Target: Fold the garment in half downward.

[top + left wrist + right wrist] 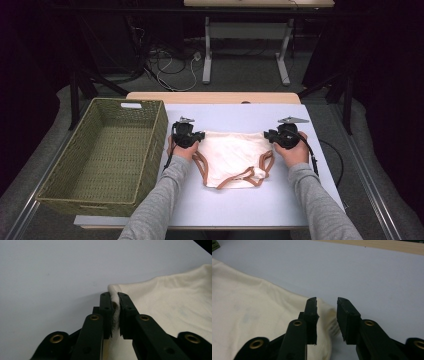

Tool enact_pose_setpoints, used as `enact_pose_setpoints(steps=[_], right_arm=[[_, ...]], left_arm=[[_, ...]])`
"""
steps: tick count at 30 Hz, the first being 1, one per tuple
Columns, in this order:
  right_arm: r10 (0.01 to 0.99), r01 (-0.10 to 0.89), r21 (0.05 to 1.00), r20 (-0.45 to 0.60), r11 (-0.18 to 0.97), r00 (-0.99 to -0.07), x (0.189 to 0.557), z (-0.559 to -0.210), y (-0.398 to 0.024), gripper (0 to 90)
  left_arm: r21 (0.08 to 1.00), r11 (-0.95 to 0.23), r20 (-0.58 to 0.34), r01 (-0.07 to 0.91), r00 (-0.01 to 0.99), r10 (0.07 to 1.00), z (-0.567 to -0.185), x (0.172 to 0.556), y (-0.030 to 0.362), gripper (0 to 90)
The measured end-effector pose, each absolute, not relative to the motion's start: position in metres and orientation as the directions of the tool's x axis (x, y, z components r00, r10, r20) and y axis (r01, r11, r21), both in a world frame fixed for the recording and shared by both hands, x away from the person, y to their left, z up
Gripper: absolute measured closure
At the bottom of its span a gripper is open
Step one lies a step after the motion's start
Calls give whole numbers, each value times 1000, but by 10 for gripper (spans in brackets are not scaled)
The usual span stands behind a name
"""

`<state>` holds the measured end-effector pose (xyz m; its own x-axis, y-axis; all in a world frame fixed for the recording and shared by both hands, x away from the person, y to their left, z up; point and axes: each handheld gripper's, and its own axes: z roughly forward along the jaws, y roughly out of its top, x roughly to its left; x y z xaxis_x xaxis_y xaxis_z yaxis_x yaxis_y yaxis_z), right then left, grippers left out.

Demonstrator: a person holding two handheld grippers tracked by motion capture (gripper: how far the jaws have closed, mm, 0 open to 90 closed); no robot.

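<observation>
Wicker first: a big green woven basket [107, 155] sits at the left of the pale table [280, 200], and just beside it, well inside the tabletop, a cream garment [232, 157] with brown trim lies spread flat, its straight edge toward the far side and its trimmed openings toward the person. Both hands rest at the two far corners of that cloth, the left gripper [186, 136] at one and the right gripper [284, 136] at the other. From the left gripper view, the left gripper [114, 305] has its jaws nearly together with a fold of the cloth corner between them, and the pads appear to touch the fabric, though the grip looks slack. From the right gripper view, the right gripper [326, 303] stands plainly parted, the corner of the cloth lying loose between and under its jaws, pressed by neither. My reading is that the spreading step is ending, with the cloth laid out and being let go. Next, I judge, comes a fold: fresh grips on an edge, both lifted evenly and carried across so the layers meet squarely, before the cloth goes to the basket.
</observation>
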<state>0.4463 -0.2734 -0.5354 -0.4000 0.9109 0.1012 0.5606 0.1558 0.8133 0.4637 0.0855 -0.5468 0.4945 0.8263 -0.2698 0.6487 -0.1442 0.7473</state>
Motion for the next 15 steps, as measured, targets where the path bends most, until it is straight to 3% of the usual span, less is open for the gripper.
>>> enact_pose_setpoints(steps=[9, 15], right_arm=[[886, 508, 836, 61, 206, -459, 421, -520, -273, 614], [861, 519, 828, 90, 214, -500, 403, -523, -273, 729]], left_arm=[[766, -128, -265, 629, 492, 829, -537, 457, 88, 536], [776, -132, -257, 617, 499, 827, -534, 450, 87, 449]])
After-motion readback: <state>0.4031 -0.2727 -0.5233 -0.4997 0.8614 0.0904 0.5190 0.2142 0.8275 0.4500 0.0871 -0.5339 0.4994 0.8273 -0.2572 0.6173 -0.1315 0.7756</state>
